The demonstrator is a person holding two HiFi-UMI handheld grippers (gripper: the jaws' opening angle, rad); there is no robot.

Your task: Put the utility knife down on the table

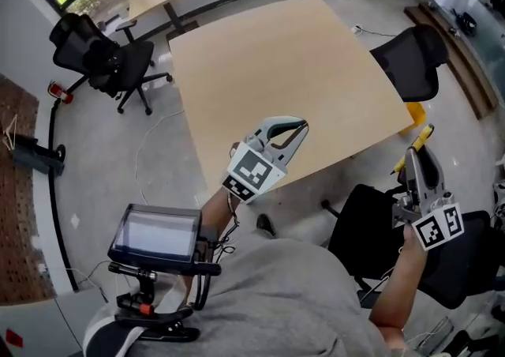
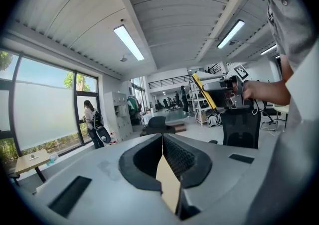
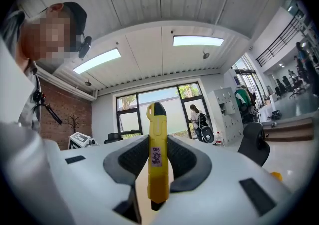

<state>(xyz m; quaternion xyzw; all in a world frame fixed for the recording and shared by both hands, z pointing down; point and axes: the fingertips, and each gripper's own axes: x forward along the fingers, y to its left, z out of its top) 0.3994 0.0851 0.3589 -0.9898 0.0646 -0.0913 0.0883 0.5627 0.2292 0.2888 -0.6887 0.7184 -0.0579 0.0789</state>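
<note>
Just off table (image 1: 300, 71) edge, right tool (image 3: 156, 145) clamping utility knife (image 3: 156, 119)

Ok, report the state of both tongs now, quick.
Left tongs: closed, empty.
Right tongs: closed on the yellow utility knife.

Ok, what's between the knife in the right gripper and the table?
Just a strip of floor, seen in the head view: the utility knife, clamped in the right gripper, hangs in the air beyond the near right corner of the table.
</note>
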